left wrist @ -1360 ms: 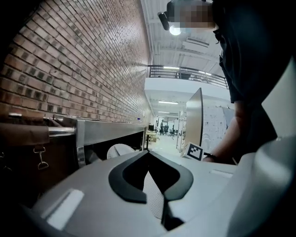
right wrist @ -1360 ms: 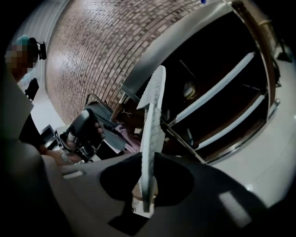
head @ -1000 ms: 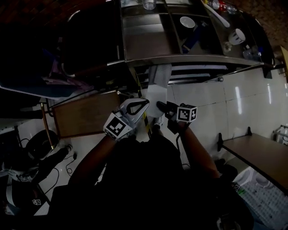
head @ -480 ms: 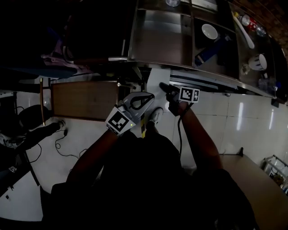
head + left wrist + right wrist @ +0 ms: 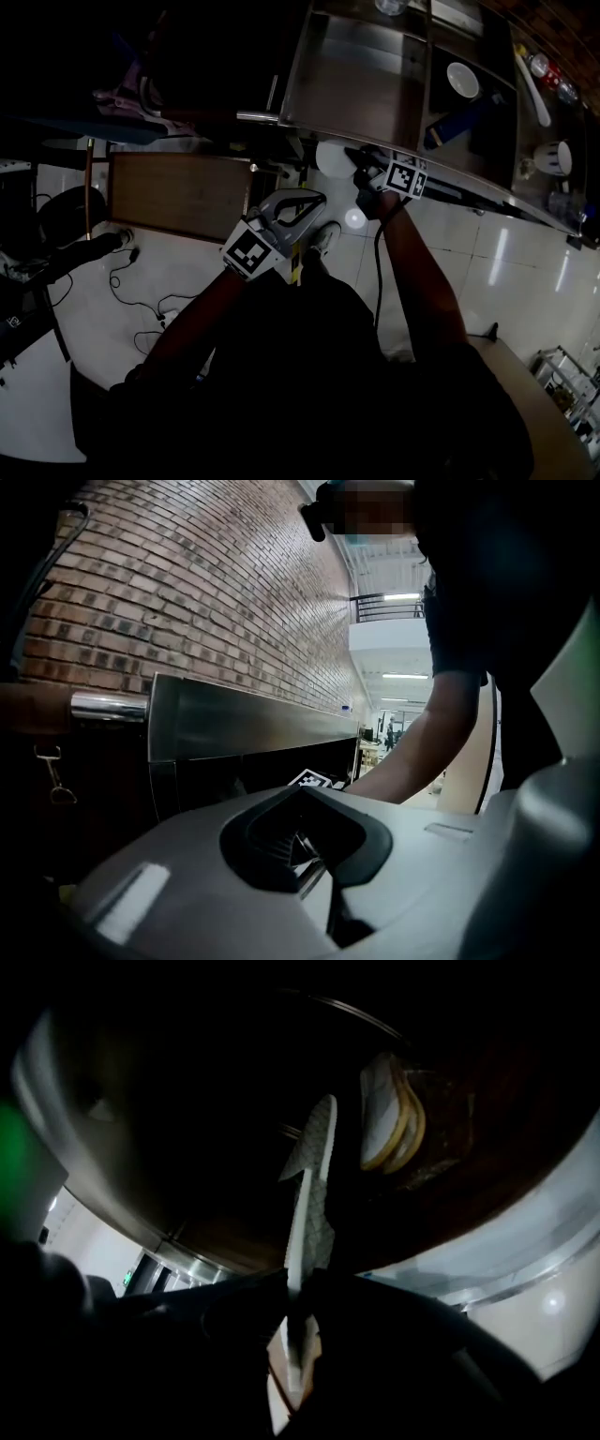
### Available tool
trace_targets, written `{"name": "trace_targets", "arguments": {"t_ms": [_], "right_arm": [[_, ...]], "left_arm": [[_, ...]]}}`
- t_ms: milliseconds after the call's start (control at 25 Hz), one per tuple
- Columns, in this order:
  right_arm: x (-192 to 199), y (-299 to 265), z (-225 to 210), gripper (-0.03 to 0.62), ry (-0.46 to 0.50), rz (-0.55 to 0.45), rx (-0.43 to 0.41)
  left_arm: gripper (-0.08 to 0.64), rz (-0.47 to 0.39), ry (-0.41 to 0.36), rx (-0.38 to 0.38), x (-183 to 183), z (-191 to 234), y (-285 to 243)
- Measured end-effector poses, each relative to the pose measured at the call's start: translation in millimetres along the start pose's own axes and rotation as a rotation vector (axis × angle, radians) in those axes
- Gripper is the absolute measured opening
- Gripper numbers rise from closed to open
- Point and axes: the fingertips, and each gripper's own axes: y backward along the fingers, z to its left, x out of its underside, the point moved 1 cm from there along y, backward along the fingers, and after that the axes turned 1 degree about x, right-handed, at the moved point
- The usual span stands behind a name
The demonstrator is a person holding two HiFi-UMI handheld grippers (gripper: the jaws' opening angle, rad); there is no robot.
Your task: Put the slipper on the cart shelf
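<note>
White and thin, the slipper (image 5: 307,1206) is pinched edge-on in my right gripper (image 5: 298,1309) under the front edge of the stainless steel cart (image 5: 361,80), while my left gripper (image 5: 314,200) hangs beside it, jaws pressed together.

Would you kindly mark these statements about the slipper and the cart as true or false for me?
1. The right gripper grips a white slipper edge-on. True.
2. The left gripper also holds a slipper. False: it holds nothing.
3. The space under the cart top is bare. False: what look like other slippers already lie there.
4. A white bowl sits on top of the cart. True.
</note>
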Motion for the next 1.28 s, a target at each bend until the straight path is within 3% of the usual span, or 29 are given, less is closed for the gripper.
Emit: {"name": "trace_targets", "arguments": {"t_ms": [320,520,680,800,960,1280], "right_arm": [[-14,-1,-15,0.067,-0.084,-0.130,0.046],[-25,-4,-20,0.072,-0.055,-0.194,0.039],[-34,-5,-20,0.090,-0.019,-0.252,0.037],[-37,-4,-15,0.147,0.015,-0.292,0.043],[-47,7,-12,0.248,-0.014,-0.409,0.029],[-63,44,-12,0.258,0.033,-0.593,0.134]], "left_arm": [[0.002,0.007,0.015,-0.016,4,2,2],[0.002,0.008,0.003,-0.014,9,1,2],[0.002,0.014,0.036,-0.019,10,2,2],[0.002,0.023,0.018,-0.014,14,1,4],[0.002,0.018,0.034,-0.016,11,1,5],[0.002,0.011,0.057,-0.005,9,-1,5]]}}
